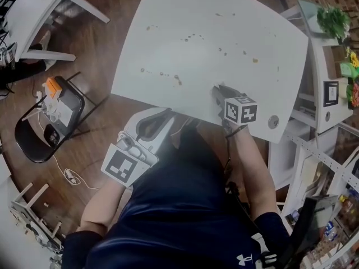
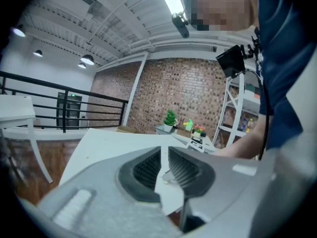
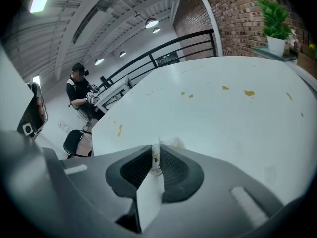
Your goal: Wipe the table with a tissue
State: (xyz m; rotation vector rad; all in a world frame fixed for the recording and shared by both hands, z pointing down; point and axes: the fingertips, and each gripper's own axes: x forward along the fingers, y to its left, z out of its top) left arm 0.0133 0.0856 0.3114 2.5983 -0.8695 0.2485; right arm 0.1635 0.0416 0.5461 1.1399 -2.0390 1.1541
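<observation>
The white table (image 1: pixel 224 27) fills the upper middle of the head view, its top dotted with small brown stains (image 1: pixel 177 79) that run across the middle and toward the right edge. The right gripper (image 1: pixel 220 96) sits over the table's lower right part, close to the near edge, tilted down toward the surface, with its marker cube just below and to the right of the jaws. In the right gripper view its jaws are nearly together and clamped on a small white tissue (image 3: pixel 174 143). A crumpled bit of the tissue pokes out past the jaw tips, against the tabletop, and more stains (image 3: pixel 249 92) lie farther off on the surface. The left gripper (image 1: pixel 160 116) is at lower centre-left of the head view, off the table and just below its near edge. In the left gripper view its jaws stand a narrow gap apart, and only the table edge shows through the gap. A dark chair (image 1: pixel 33 142) stands on the wooden floor at the left, a second white table (image 1: pixel 33 15) in the upper left corner, and white shelving (image 1: pixel 314 111) with a green plant (image 1: pixel 332 20) along the right side.
</observation>
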